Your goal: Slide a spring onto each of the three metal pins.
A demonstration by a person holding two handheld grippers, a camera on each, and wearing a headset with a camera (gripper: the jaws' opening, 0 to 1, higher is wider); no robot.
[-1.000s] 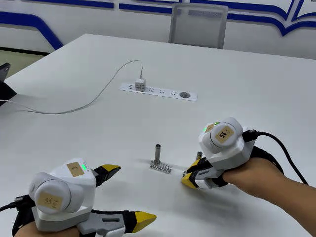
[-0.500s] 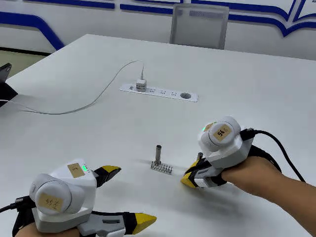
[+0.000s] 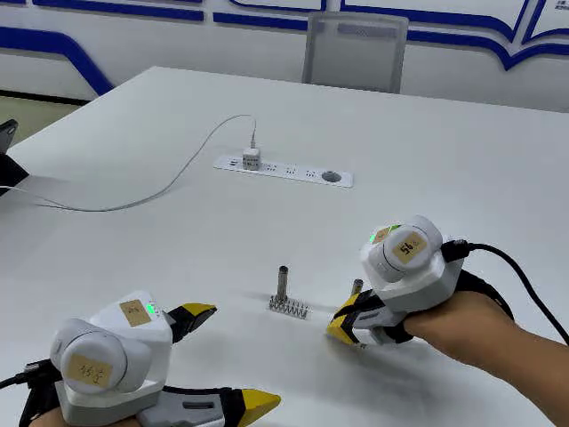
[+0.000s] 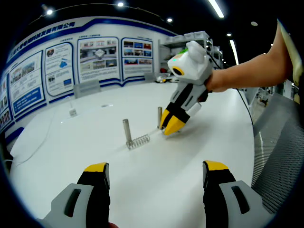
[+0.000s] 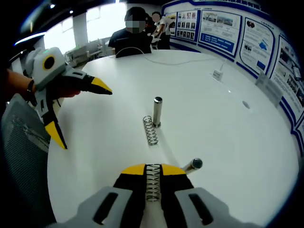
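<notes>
Right fingers [image 5: 134, 172] pinch spring [image 5: 152, 184] | left fingers [image 4: 97, 169] apart | pin [image 5: 192, 165] seemingly just beside

Wide white table [image 3: 462, 178]. Power strip [image 3: 283, 168] lies flat mid-table; white cable [image 3: 182, 169] trails left from power strip. Grey chair [image 3: 354, 49] beyond power strip, at far edge. White wall [image 3: 222, 44], blue stripes, behind.

The spring [image 5: 152, 183] clamped in my right claw [image 5: 153, 169] has its lower end hidden between the jaws, and the head view's bottom edge crops my left claw [image 3: 231, 356].
</notes>
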